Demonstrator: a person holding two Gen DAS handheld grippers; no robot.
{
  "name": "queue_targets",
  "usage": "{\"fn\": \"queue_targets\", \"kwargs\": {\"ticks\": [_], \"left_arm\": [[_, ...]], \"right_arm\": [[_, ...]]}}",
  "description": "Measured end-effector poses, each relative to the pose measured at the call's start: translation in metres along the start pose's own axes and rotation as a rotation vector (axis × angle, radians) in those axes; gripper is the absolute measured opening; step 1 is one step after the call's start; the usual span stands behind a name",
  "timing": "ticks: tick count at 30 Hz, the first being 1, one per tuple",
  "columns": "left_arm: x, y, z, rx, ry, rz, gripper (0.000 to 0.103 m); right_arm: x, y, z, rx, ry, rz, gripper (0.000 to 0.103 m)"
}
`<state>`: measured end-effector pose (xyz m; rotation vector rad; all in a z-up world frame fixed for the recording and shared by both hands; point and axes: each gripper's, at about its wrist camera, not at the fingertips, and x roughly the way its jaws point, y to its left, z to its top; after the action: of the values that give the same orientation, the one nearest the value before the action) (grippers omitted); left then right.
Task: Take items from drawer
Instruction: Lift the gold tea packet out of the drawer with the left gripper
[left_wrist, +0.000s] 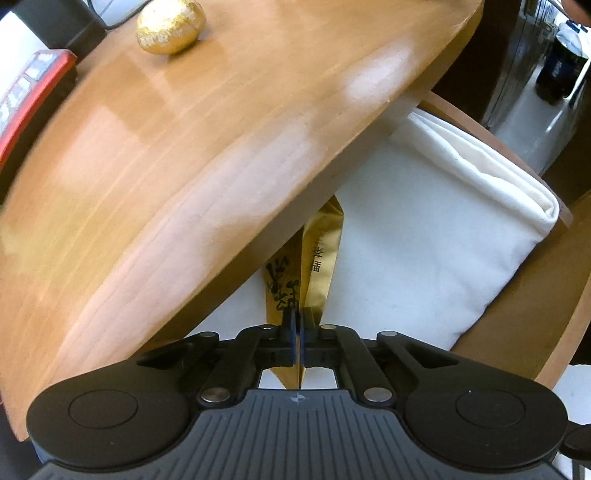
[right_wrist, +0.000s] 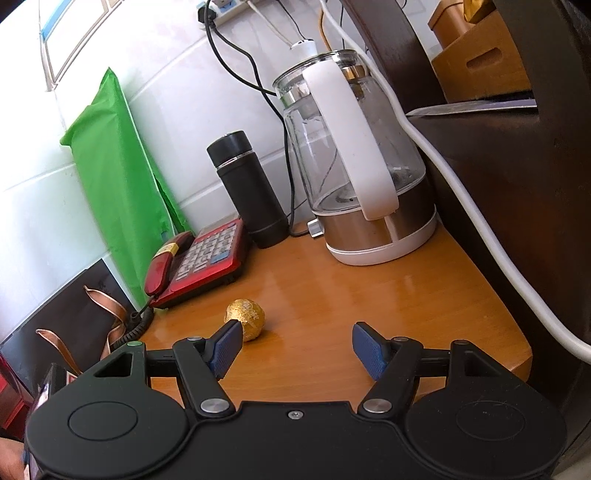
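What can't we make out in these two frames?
- Drawer: in neither view; left wrist view is filled by the tabletop.
- Gold packet pinched in the left gripper: upper end hidden behind the table edge, print unreadable.
- Gold foil ball: partly behind a fingertip of the open right gripper; contact unclear.

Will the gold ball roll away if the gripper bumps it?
Probably. The gold ball is round and sits loose on the smooth table, so a nudge could roll it. Its crinkled foil wrap may slow it slightly.
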<state>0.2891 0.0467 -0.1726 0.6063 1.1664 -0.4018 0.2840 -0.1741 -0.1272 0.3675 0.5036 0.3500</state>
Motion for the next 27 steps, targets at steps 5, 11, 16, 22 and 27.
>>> {"fn": "queue_targets", "kwargs": {"ticks": [5,11,16,22,27], "left_arm": [[-0.012,0.001,-0.029,-0.054,-0.009,-0.002,0.0],[-0.032,-0.009,-0.06,-0.027,0.003,-0.04,0.0],[-0.052,-0.022,-0.085,0.021,0.008,-0.036,0.0],[-0.068,0.001,-0.03,0.027,-0.001,-0.016,0.0],[-0.076,0.012,0.001,-0.009,-0.009,-0.004,0.0]], "right_arm": [[0.0,-0.001,0.001,0.007,0.0,0.002,0.064],[0.001,-0.001,0.0,0.009,0.0,0.0,0.064],[0.0,0.0,0.0,0.007,-0.002,0.006,0.064],[-0.002,-0.001,0.0,0.011,-0.002,0.006,0.064],[-0.004,0.0,-0.001,-0.004,0.001,0.006,0.064]]}}
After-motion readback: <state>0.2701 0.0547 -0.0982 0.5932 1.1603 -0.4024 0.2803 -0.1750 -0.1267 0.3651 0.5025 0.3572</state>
